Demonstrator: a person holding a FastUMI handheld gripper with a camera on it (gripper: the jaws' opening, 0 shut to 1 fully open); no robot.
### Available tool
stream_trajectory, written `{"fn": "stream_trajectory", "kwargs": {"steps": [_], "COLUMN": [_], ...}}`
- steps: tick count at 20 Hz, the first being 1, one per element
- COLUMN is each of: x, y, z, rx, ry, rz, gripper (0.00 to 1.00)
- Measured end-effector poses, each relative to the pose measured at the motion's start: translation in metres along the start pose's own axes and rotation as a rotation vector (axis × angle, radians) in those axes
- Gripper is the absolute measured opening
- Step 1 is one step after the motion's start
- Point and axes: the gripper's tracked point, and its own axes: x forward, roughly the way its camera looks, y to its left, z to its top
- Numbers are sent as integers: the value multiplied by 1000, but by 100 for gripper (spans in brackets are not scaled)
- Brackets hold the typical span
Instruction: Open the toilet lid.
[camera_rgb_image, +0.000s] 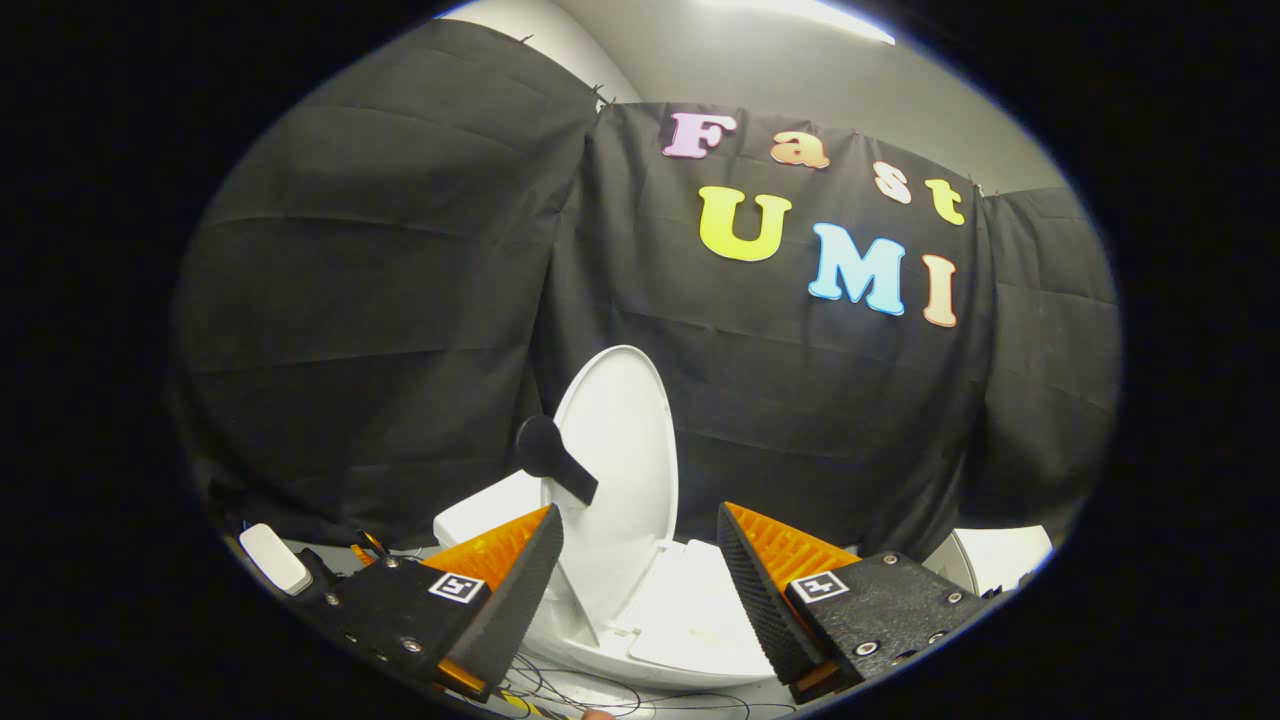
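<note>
Gripper view looks forward along two fingers (515, 590) spread wide apart, with nothing held between them; the gripper (640, 570) hangs just in front of one white toilet (690, 625). One toilet lid (620, 470) stands raised, nearly upright and tilted a little, rising from the back of the bowl into the gap between the fingers and beyond their tips. One black knob on a short black handle (555, 460) sticks out from the lid's near edge, just above the left finger's tip, not touching it. One seat lies flat below the lid, between the fingers. Thin dark cables (600, 695) trail on the floor under the bowl. One small white block (272, 558) sits beside the left finger, and black cloth hangs behind everything.
</note>
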Motion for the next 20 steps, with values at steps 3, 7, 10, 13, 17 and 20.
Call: {"fn": "stream_trajectory", "kwargs": {"steps": [3, 7, 10, 13, 17, 20], "x": [-19, -37, -50, -59, -81, -104], "y": [-31, -86, -140, -192, -249, -287], "z": [15, 35, 36, 29, 23, 10], "rx": [29, 23, -10, 2, 75, 113], "ry": [-69, -177, -229, -251, -295, -326], "rz": [9, 3, -45, -113, -174, -235], "gripper": [95, 95, 95, 95, 95, 95]}}
